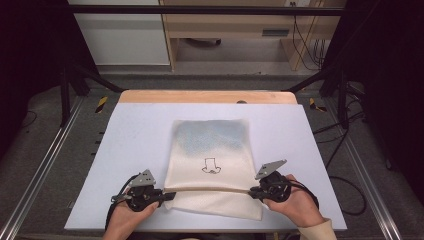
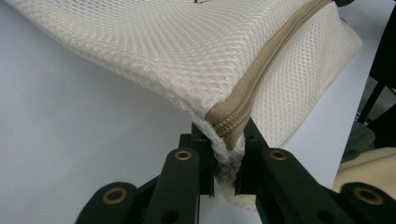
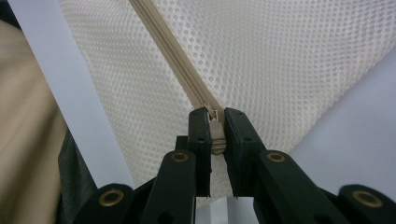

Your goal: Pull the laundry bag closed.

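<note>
A cream mesh bag (image 1: pixel 212 150) lies flat on the white table (image 1: pixel 135 135), with a small dark drawing at its middle and a tan zipper (image 1: pixel 210 190) running across near its front edge. My left gripper (image 1: pixel 162 196) is shut on the bag's left corner at the zipper's end (image 2: pixel 227 122), lifting it slightly. My right gripper (image 1: pixel 252 191) is shut on the zipper pull (image 3: pixel 215 133) at the bag's right side, the zipper (image 3: pixel 175 60) stretching away from its jaws. A bluish shadow shows through the bag's far half.
A wooden strip (image 1: pixel 207 96) edges the table's far side. Black frame posts (image 1: pixel 80 75) and cables (image 1: pixel 345 135) stand on the floor at both sides. A sleeve (image 1: pixel 315 230) comes in at the bottom right.
</note>
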{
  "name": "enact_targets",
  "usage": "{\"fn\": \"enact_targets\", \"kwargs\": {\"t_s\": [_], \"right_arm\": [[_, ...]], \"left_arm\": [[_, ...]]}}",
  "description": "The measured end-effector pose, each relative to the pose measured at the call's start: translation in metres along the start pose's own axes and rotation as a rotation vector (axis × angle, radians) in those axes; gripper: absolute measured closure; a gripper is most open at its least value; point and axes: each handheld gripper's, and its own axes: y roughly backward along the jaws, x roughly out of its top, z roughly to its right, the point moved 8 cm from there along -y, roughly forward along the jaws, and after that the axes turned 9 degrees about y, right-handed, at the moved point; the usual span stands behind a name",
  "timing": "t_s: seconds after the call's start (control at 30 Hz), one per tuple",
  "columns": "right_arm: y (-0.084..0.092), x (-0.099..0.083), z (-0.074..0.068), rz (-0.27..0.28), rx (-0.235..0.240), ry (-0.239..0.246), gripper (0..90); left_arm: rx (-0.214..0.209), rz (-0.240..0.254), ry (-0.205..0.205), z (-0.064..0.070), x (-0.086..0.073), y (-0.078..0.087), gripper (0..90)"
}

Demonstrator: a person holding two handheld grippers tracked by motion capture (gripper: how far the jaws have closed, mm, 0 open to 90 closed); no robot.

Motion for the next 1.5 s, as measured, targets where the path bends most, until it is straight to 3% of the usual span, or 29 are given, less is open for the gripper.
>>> {"fn": "enact_targets", "kwargs": {"t_s": [0.43,1.5], "right_arm": [[0.005,-0.008,0.003,0.002,-0.006,-0.025,81.9],[0.011,-0.017,0.005,0.001,-0.016,-0.032,81.9]], "left_arm": [[-0.004,0.000,-0.005,0.002,0.000,0.000,81.1],[-0.009,0.004,-0.004,0.002,0.001,0.001,81.2]]}}
